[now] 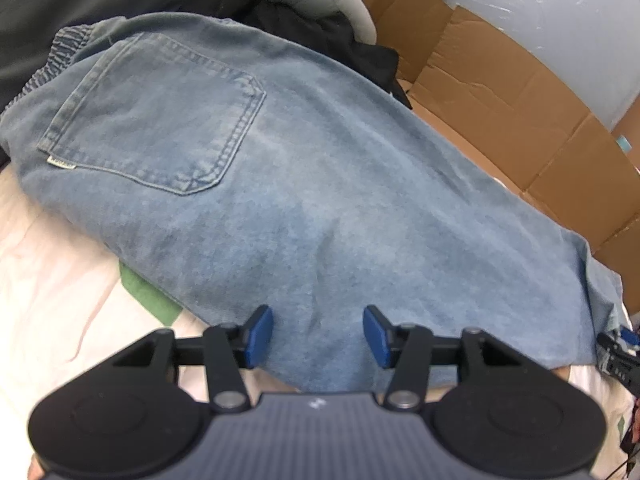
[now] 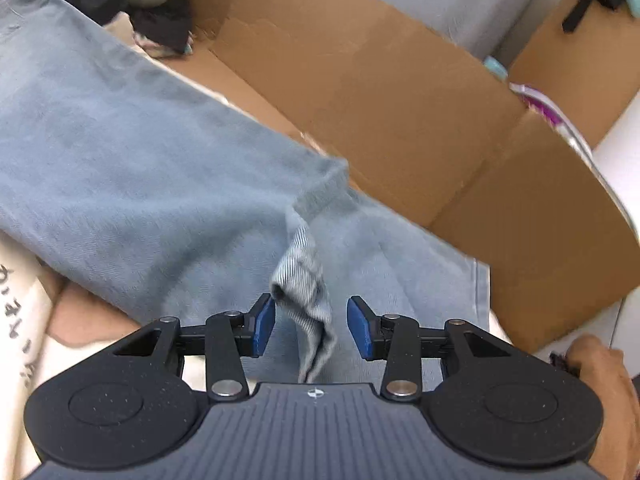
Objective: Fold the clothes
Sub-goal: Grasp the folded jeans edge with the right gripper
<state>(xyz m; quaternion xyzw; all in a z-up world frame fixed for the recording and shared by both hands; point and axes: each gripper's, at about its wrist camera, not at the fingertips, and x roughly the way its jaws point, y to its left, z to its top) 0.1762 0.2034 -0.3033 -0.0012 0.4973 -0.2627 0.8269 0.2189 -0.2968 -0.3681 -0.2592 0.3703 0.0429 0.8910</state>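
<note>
Hovering low over the denim, the left gripper (image 1: pixel 318 334) held its two blue pads apart, with the cloth of the jeans (image 1: pixel 304 200) seen in the gap beneath them but no pad pressing on it. The right gripper (image 2: pixel 311 328) also stood with its jaws parted, about half wide; a turned-up fold of the trouser hem (image 2: pixel 308 280), showing its paler inside weave, lay between the pads, its corner just beside the left pad, and whether that pad touched it could not be told. One pair of jeans lay spread flat, back up, with one back pocket (image 1: pixel 160 120) and the gathered waistband (image 1: pixel 60 60) at the far left, the leg running rightward to the hem by the right gripper. The near edge of the denim ended just before the left gripper, on a pale printed sheet (image 1: pixel 48 272), where bare room lay to the left; a green patch (image 1: pixel 152 300) showed under that edge. The far edge of the jeans ran close along flattened cardboard (image 2: pixel 380 92), leaving little room there. Dark clothes (image 1: pixel 352 40) and one grey one were heaped beyond the waistband. A hand (image 2: pixel 608 380) showed at the right gripper's side.
</note>
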